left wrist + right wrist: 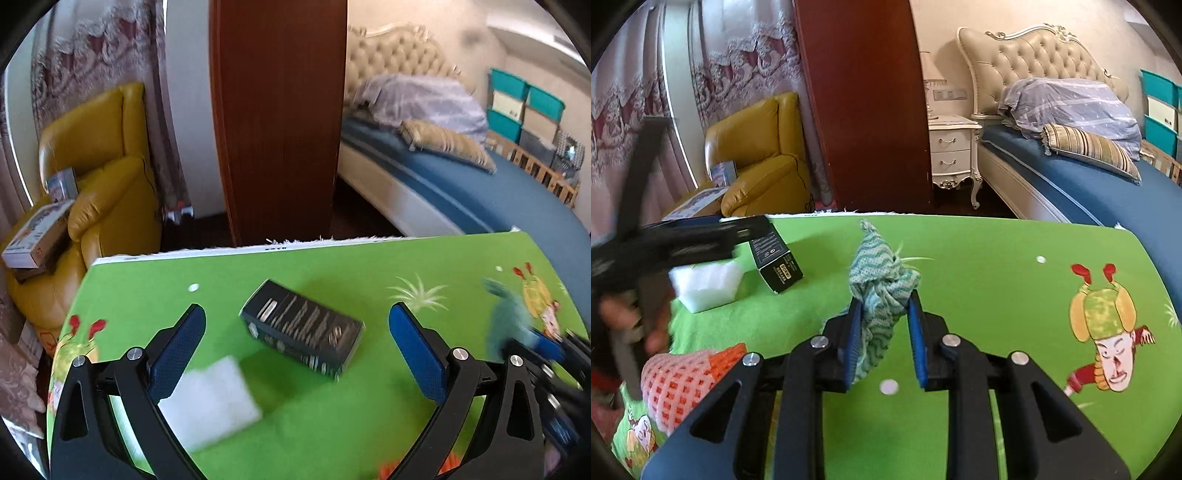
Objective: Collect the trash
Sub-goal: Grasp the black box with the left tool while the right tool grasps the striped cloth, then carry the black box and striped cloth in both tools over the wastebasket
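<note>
A black carton (301,328) lies on the green mat (332,424), between and a little ahead of my open left gripper (297,325). A white foam block (210,402) lies by the left finger. In the right wrist view the carton (775,262) and foam block (705,286) sit at the left, partly behind the blurred left gripper (683,236). My right gripper (882,306) is shut on a crumpled teal-and-white cloth (882,280), held above the mat (979,295). The cloth also shows blurred in the left wrist view (508,317). An orange-pink foam net (683,384) lies at the lower left.
The mat's far edge (258,251) drops to a dark floor. Beyond stand a brown wooden panel (277,122), a yellow armchair (96,158) with boxes, a white nightstand (955,151) and a blue bed (1089,192).
</note>
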A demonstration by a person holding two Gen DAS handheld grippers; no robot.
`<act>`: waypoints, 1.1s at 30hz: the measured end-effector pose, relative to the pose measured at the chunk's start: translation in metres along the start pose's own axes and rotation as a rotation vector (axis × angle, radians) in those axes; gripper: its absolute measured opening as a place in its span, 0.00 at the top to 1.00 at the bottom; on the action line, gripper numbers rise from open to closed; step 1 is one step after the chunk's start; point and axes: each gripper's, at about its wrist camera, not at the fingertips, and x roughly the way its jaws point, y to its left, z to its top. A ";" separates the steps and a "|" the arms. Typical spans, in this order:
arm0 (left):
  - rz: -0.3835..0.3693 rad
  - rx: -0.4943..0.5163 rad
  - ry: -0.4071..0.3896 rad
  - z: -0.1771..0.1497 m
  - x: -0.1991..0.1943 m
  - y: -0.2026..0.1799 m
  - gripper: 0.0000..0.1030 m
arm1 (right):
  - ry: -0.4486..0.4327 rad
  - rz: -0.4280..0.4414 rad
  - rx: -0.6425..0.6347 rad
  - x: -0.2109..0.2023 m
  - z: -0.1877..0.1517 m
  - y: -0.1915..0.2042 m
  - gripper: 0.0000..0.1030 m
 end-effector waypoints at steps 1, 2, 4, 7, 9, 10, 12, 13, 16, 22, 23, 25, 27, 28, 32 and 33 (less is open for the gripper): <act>0.019 0.001 0.015 0.004 0.009 -0.001 0.08 | -0.004 0.003 0.006 -0.002 -0.002 -0.003 0.77; 0.034 0.003 0.031 0.008 0.019 0.000 0.08 | -0.008 0.003 0.013 -0.004 -0.004 -0.007 0.77; 0.048 0.004 0.082 0.013 0.039 -0.002 0.08 | -0.012 0.005 0.024 -0.006 -0.006 -0.012 0.77; 0.074 0.003 0.141 0.011 0.059 -0.006 0.08 | -0.014 0.010 0.038 -0.005 -0.010 -0.017 0.77; 0.064 0.005 0.174 0.000 0.065 -0.010 0.08 | -0.012 0.012 0.043 -0.003 -0.011 -0.016 0.77; 0.060 0.012 0.182 -0.007 0.068 -0.013 0.15 | -0.009 0.016 0.046 -0.001 -0.012 -0.015 0.77; 0.055 0.022 0.147 -0.014 0.064 -0.014 0.16 | -0.003 0.016 0.046 0.002 -0.014 -0.014 0.77; 0.050 0.024 0.134 -0.017 0.063 -0.013 0.16 | 0.001 0.015 0.047 0.003 -0.015 -0.014 0.76; 0.003 0.025 0.103 -0.024 0.054 -0.011 0.17 | 0.003 0.017 0.053 0.003 -0.017 -0.012 0.76; -0.046 0.062 -0.002 -0.034 0.014 -0.016 0.17 | -0.006 0.009 0.053 -0.013 -0.022 -0.012 0.76; -0.049 0.060 -0.021 -0.034 0.005 -0.015 0.17 | -0.011 0.006 0.056 -0.017 -0.023 -0.012 0.76; -0.052 0.053 -0.070 -0.035 -0.016 -0.011 0.17 | -0.023 0.000 0.060 -0.028 -0.025 -0.011 0.76; -0.057 0.050 -0.110 -0.036 -0.038 -0.010 0.17 | -0.035 -0.004 0.062 -0.039 -0.025 -0.008 0.76; -0.062 0.051 -0.126 -0.037 -0.048 -0.008 0.17 | -0.042 -0.006 0.061 -0.046 -0.026 -0.006 0.76; -0.085 0.053 -0.188 -0.049 -0.096 -0.004 0.17 | -0.074 -0.017 0.046 -0.076 -0.032 0.008 0.76; -0.088 0.056 -0.195 -0.055 -0.106 -0.004 0.17 | -0.084 -0.026 0.037 -0.084 -0.035 0.012 0.76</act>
